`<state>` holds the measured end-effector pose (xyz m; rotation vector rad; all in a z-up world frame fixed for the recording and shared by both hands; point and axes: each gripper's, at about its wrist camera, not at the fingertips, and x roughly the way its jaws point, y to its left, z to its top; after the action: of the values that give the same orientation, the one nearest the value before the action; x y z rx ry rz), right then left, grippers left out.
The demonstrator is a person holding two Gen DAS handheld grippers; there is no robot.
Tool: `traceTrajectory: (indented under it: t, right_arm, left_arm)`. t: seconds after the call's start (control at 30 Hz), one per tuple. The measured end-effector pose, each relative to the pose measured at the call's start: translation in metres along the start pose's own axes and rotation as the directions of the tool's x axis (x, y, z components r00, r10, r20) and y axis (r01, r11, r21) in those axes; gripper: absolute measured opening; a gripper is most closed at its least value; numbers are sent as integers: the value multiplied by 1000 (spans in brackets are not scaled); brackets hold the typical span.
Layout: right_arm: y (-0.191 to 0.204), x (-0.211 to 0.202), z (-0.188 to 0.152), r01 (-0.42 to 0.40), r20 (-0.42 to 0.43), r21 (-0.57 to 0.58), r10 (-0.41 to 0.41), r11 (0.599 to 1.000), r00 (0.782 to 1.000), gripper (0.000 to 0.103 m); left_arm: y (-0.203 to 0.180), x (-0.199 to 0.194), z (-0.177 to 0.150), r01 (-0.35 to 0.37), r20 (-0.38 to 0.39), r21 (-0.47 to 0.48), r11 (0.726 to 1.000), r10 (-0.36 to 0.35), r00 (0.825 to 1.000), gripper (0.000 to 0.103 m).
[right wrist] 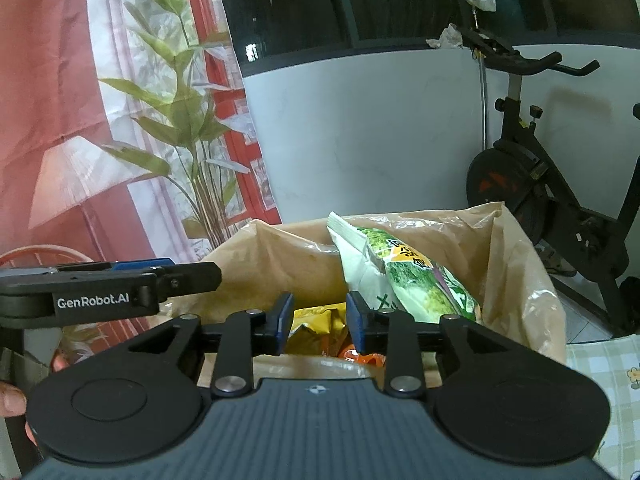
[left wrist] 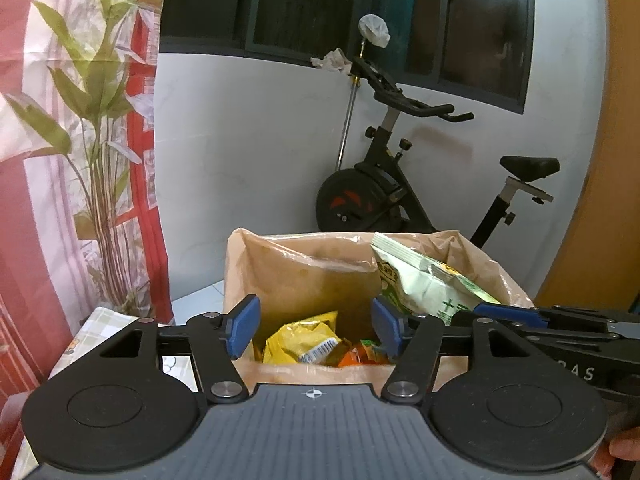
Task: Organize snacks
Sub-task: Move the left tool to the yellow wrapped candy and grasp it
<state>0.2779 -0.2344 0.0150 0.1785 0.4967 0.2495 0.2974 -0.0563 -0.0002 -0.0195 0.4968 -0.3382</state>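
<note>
Both wrist cameras sit side by side, close above the open paper bag (left wrist: pixel 280 264), facing the exercise bike (right wrist: pixel 540 184).

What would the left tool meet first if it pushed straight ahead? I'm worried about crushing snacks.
Probably the yellow snack packet lying in the brown paper bag. It sits between the open fingers of the left tool, though depth is hard to judge and the bag's near rim may come first.

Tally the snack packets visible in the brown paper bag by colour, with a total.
Inside the brown paper bag:
Green-and-white snack packet: 1
Yellow snack packet: 1
Orange snack packet: 1
Total: 3 visible; any packets underneath are hidden.
</note>
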Motion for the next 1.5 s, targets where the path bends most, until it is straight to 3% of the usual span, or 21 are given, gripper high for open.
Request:
traceTrajectory:
  t: [0.3, 0.6, 0.9, 1.13, 1.37, 1.5]
  right_arm:
    - [6, -47, -23, -7, 67, 15, 6, 1000, 998, 35]
    - [11, -78, -71, 20, 68, 26, -22, 999, 997, 36]
    - [19, -69, -143, 67, -88, -25, -69, 997, 994, 36]
    - [32, -52, -195, 27, -257, -41, -36, 999, 966, 36]
    - [58, -36, -225, -25, -359, -143, -28, 989, 933, 55]
    - [64, -29, -235, -38, -393, -203, -46, 978, 918, 57]
  left_arm:
    - [4, -39, -25, 13, -5, -13, 1000, -13, 1000, 67]
    - [8, -51, -79, 4, -61, -59, 998, -8, 998, 67]
    - [14, -38, -134, -14, -182, -57, 998, 4, 983, 66]
    - [12, -30, -159, -9, -238, -35, 999, 0, 971, 66]
    - [11, -21, -171, 8, -271, -48, 999, -20, 962, 65]
    - [8, -15, -176, 21, -287, -45, 999, -33, 957, 63]
